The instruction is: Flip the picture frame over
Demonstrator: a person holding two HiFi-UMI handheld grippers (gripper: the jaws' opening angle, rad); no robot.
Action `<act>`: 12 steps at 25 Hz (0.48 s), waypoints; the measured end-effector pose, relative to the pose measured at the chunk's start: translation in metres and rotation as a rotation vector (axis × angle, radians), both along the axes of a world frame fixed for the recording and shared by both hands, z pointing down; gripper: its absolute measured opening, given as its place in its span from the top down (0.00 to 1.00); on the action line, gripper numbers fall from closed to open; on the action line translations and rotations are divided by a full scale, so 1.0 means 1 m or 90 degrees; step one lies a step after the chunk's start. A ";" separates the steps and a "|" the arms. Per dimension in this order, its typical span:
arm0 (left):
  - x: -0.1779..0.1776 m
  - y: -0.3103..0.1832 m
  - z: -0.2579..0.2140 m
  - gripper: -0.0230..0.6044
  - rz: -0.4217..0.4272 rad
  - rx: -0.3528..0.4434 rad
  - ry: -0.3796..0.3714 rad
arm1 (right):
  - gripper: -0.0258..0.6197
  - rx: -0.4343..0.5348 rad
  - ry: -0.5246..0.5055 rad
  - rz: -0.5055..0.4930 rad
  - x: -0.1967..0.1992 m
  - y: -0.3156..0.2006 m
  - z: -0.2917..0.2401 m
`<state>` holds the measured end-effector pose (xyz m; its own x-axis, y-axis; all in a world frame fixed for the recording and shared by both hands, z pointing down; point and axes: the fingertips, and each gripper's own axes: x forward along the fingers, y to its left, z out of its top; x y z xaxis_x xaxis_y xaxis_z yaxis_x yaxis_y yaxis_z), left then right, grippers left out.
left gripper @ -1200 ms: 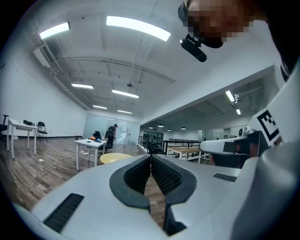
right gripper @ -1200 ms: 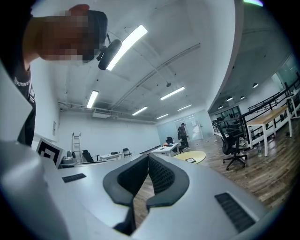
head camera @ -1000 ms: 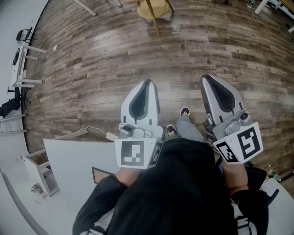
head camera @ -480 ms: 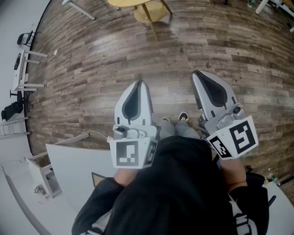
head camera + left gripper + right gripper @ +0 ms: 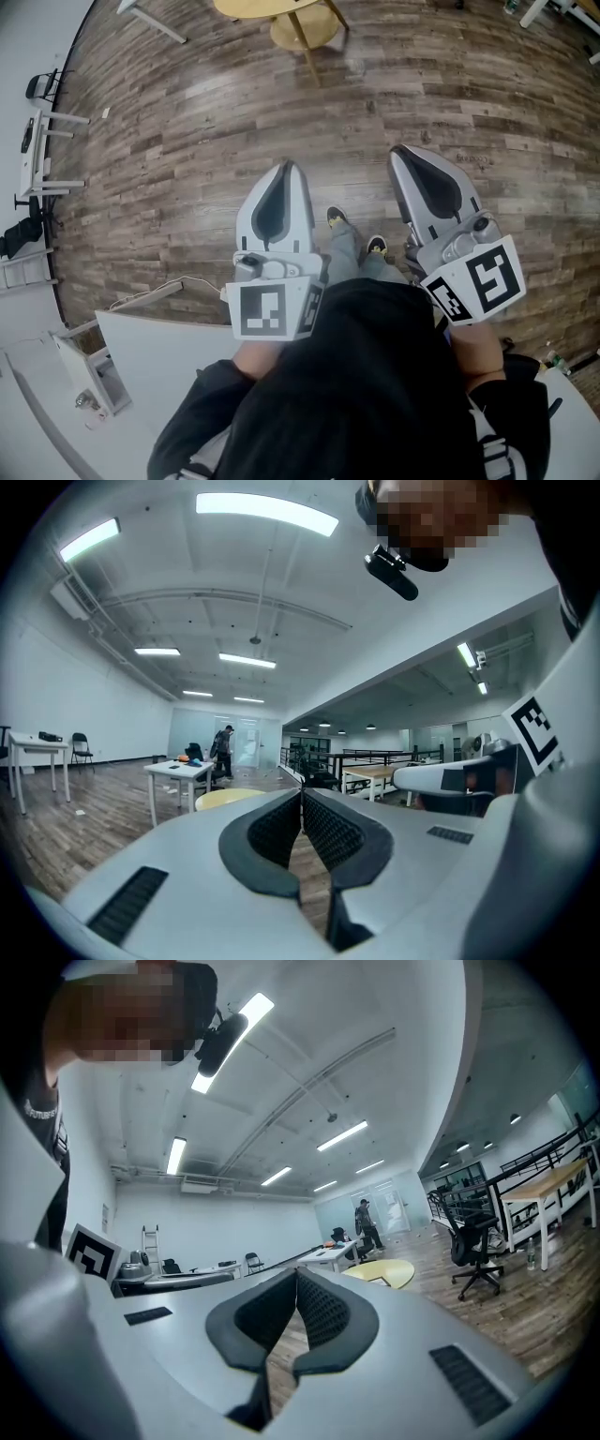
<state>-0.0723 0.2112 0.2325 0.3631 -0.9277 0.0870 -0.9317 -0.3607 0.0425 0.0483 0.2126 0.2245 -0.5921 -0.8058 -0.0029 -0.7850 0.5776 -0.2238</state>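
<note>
No picture frame shows in any view. In the head view both grippers are held level in front of the person, over the wooden floor. My left gripper [image 5: 286, 169] is shut, its dark pads meeting at the tip with nothing between them [image 5: 301, 795]. My right gripper [image 5: 403, 153] is shut and empty too [image 5: 296, 1275]. Each carries its marker cube at the back. Both gripper views look out across an open hall, not at any table top nearby.
A white table [image 5: 159, 361] lies at the lower left behind the left gripper. A round yellow table [image 5: 272, 9] stands ahead on the floor. The person's shoes [image 5: 336, 217] show between the grippers. A white desk [image 5: 183, 772], a distant person [image 5: 223, 750] and an office chair [image 5: 473, 1252] stand further off.
Both grippers and the person have moved forward over the floor, away from the white table. A dark-edged flat thing on that table has slipped out of sight behind the sleeve.
</note>
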 end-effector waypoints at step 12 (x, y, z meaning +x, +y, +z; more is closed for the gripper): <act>-0.086 -0.106 0.007 0.92 -0.020 -0.008 0.051 | 0.93 -0.002 0.040 -0.027 -0.094 -0.114 -0.001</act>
